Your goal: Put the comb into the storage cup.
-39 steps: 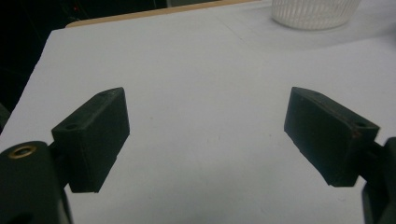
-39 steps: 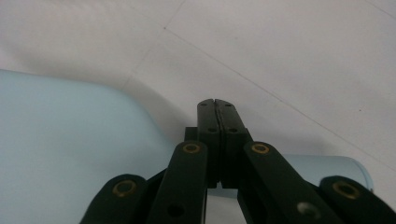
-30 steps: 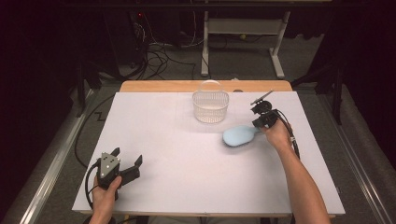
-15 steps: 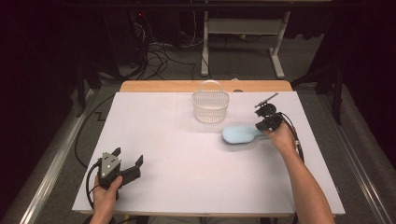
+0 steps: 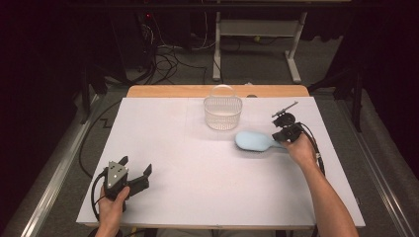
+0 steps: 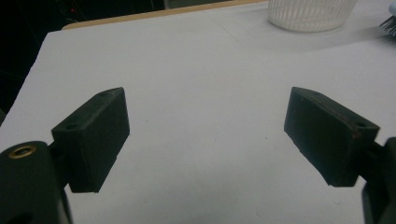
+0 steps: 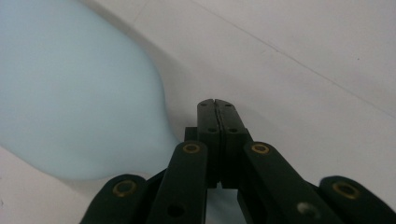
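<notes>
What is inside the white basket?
The basket looks empty through its ribbed walls in the high view, though its floor is too small to make out. The blue brush lies on the table beside it, its handle at the right claw.

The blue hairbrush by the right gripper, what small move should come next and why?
Probably lift the hairbrush slightly and carry it toward the white basket. The right gripper looks shut on its handle, with the brush head lying flat on the table just right of the basket, while the left gripper rests open, far off.
</notes>
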`<action>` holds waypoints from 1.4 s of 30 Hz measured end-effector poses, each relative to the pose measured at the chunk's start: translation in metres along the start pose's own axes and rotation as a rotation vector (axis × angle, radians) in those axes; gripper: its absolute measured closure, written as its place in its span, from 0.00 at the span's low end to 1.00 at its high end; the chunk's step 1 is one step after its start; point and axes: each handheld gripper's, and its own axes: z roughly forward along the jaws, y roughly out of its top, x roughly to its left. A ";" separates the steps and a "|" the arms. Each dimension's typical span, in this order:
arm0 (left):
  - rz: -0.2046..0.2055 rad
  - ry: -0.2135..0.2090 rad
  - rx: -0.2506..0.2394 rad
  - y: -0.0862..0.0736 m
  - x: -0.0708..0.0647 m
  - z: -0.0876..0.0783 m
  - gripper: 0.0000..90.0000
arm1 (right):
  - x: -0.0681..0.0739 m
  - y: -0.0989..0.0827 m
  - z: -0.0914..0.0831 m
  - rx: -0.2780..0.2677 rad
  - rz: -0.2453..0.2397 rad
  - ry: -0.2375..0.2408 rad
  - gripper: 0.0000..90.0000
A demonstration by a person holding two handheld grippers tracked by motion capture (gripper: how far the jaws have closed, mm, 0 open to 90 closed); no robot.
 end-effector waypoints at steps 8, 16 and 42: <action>0.000 -0.003 -0.001 0.000 0.000 0.000 0.17 | 0.003 -0.006 -0.001 0.001 0.011 0.003 1.00; 0.006 -0.006 -0.001 0.001 -0.001 0.001 0.17 | 0.005 -0.013 -0.003 0.004 0.007 0.014 1.00; 0.010 -0.018 0.000 0.002 -0.003 0.001 0.17 | 0.019 -0.035 -0.016 -0.019 -0.023 0.040 1.00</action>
